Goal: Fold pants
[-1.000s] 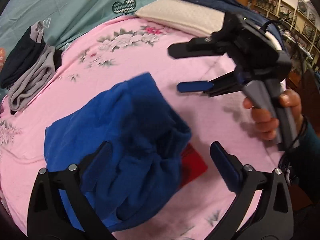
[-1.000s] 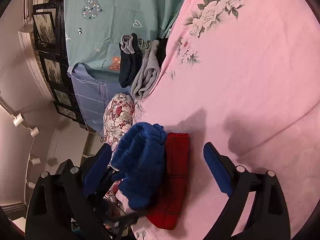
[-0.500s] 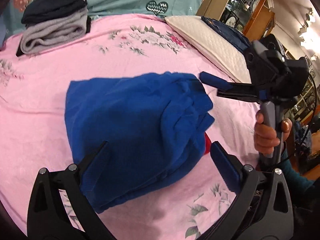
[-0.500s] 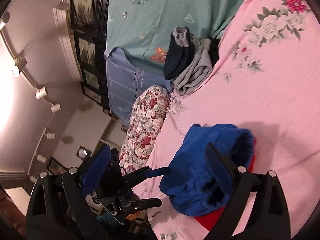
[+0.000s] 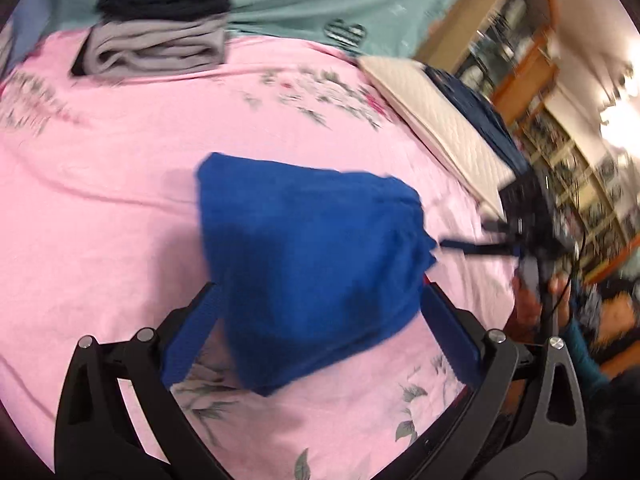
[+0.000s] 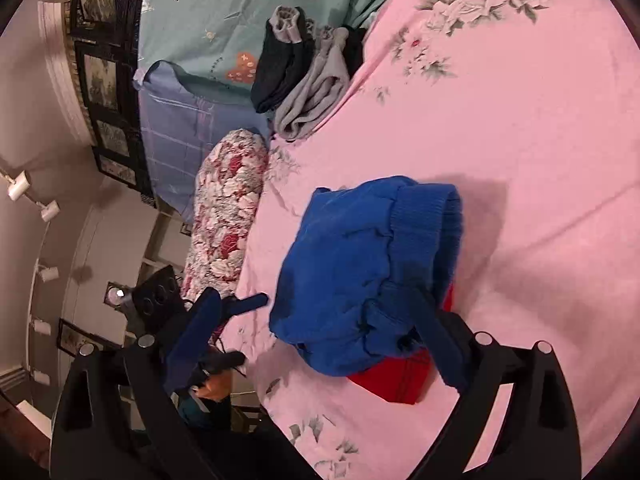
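— What lies under my cameras?

— The pink floral bedsheet (image 6: pixel 540 128), and on it the blue pants (image 5: pixel 316 264) in a folded bundle, on top of a red garment (image 6: pixel 396 378). A stack of folded clothes (image 5: pixel 160 40) is far behind.

— And my grippers?

— My left gripper (image 5: pixel 320 340) has its jaws wide apart around the bundle and grips nothing. My right gripper (image 6: pixel 320 344) is equally wide and empty.

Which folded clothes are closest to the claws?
The blue pants, lying over the red garment. The dark and grey folded clothes lie far off.
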Tool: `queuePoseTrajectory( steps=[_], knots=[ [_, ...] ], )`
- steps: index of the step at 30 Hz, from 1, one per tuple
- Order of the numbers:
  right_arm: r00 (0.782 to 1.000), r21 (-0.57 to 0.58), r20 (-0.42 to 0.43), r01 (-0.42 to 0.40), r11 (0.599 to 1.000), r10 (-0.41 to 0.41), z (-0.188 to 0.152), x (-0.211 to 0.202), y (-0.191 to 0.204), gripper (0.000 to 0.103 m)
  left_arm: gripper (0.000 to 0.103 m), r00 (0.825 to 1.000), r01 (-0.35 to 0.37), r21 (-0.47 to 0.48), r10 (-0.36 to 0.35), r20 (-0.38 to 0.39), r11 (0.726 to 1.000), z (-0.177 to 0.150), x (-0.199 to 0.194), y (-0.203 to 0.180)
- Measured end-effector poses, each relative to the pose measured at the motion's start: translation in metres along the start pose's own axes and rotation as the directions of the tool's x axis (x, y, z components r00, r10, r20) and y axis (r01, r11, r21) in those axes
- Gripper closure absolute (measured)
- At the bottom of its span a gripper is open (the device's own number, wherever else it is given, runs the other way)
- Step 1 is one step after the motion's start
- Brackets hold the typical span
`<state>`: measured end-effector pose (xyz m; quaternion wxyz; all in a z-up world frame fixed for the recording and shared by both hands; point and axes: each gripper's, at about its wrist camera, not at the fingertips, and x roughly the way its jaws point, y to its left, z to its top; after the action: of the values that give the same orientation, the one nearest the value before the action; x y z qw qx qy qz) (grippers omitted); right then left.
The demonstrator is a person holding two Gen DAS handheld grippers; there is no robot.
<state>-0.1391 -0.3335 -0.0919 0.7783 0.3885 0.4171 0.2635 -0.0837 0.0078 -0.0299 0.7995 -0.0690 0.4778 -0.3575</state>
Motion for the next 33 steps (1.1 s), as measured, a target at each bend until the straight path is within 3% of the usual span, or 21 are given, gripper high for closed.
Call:
queuePoseTrajectory(
  steps=[4, 7, 13, 20, 23, 33],
  knots=[
    [0.994, 0.075, -0.088, 0.077, 0.994, -0.071, -0.016, 0.011, -0.018, 0.008, 0.002, 0.999, -0.011, -0.139, 0.006, -0.035, 0.99, 0.005, 0.012, 0.028],
    [0.981, 0.014, -0.134, 0.143, 0.99, -0.14, -0.022, 0.025, -0.012, 0.008, 0.002, 0.997, -0.009, -0.165, -0.004, -0.083, 0.986, 0.003, 0.029, 0.032],
    [0.961, -0.013, -0.211, 0.182, 0.983, -0.181, -0.015, 0.049, -0.004, 0.008, 0.002, 0.991, 0.036, -0.217, -0.062, -0.117, 0.975, 0.0, 0.041, 0.044],
    [0.968, 0.031, -0.226, 0.123, 0.992, -0.113, -0.003, 0.059, -0.01, 0.007, 0.002, 0.981, 0.104, -0.27, -0.144, -0.133, 0.957, -0.003, 0.053, 0.056],
    [0.968, -0.007, -0.223, 0.119, 0.993, -0.117, 0.0, 0.07, -0.004, 0.001, 0.002, 0.974, 0.128, -0.305, -0.178, -0.142, 0.944, -0.005, 0.061, 0.061],
    [0.956, -0.113, -0.275, 0.072, 0.991, -0.101, -0.005, 0.076, 0.005, 0.001, 0.002, 0.968, 0.185, -0.294, -0.226, -0.112, 0.938, -0.002, 0.07, 0.062]
  ],
)
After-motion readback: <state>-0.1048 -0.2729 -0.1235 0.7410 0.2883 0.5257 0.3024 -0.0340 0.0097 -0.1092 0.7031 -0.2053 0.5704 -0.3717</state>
